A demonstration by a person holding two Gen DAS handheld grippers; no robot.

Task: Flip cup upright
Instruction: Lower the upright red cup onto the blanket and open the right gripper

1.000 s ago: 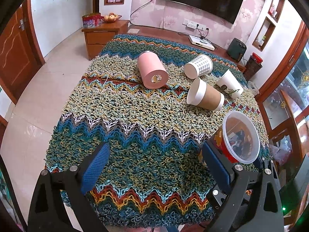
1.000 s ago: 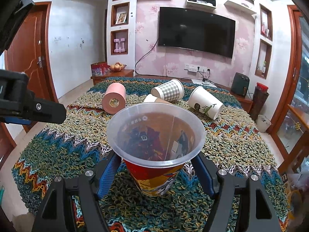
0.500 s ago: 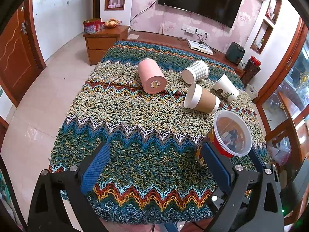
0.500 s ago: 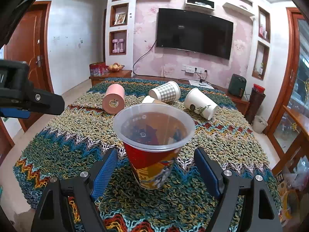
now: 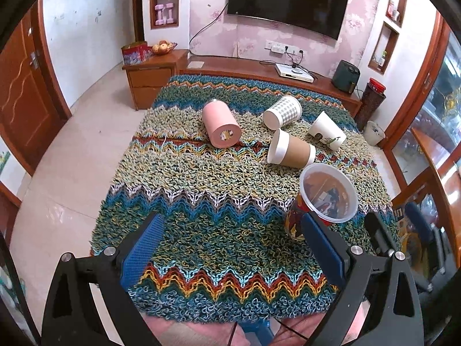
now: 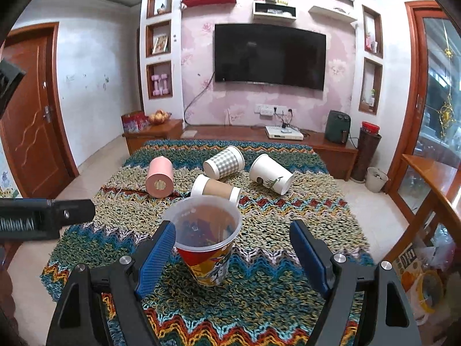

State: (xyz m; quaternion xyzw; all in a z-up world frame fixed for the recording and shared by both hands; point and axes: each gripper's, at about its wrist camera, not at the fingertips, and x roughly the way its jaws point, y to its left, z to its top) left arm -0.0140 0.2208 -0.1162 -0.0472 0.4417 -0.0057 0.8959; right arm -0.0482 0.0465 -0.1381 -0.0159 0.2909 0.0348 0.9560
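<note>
A clear-rimmed red patterned cup (image 6: 206, 245) stands upright on the zigzag woven cloth (image 6: 273, 297), also in the left wrist view (image 5: 322, 199). My right gripper (image 6: 232, 255) is open, its blue pads apart on either side of the cup, not touching it. My left gripper (image 5: 230, 248) is open and empty over the cloth's near edge. Farther back several cups lie on their sides: a pink one (image 6: 160, 177), a brown-sleeved one (image 6: 216, 190), a checked one (image 6: 224, 163) and a white leaf-print one (image 6: 270, 173).
The cloth-covered table (image 5: 201, 196) ends near me and to the left, with tiled floor (image 5: 66, 167) beyond. A wooden TV bench (image 6: 317, 141) runs behind the table. A wooden cabinet (image 6: 432, 178) stands at the right.
The right gripper has let go of the red cup and drawn back; the cup stands free on the cloth. The left gripper has also pulled back and risen.
</note>
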